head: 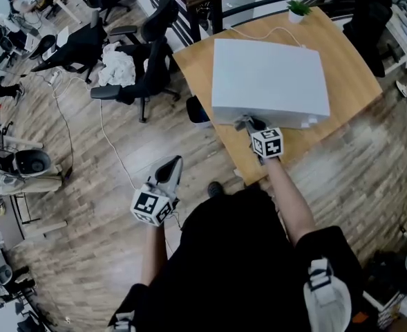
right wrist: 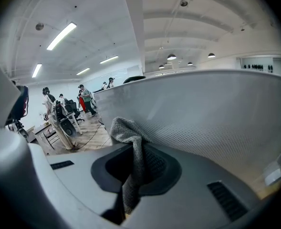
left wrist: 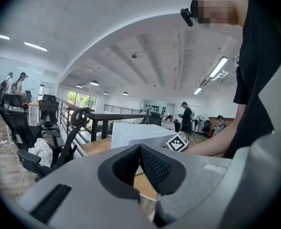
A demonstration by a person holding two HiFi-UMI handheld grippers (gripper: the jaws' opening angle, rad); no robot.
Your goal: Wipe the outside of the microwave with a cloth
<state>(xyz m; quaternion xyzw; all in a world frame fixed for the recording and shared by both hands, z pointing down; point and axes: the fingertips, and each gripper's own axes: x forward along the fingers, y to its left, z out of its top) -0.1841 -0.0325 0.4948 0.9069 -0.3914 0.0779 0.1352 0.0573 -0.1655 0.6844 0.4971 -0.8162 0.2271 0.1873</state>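
Head view: your microwave point(head: 269, 81) stands on the wooden table point(head: 352, 81), in the upper centre of the frame.
Right gripper: your right gripper point(head: 249, 124) meets the microwave's near edge at the centre of the frame.
Cloth: the right gripper's jaws are clamped on a grey cloth point(right wrist: 126, 130), which lies up against the microwave's white side.
Left gripper: your left gripper point(head: 171, 166) hangs over the wood floor point(head: 86, 220), lower left of centre, well apart from the table.
Left jaws: closed together, nothing between them.
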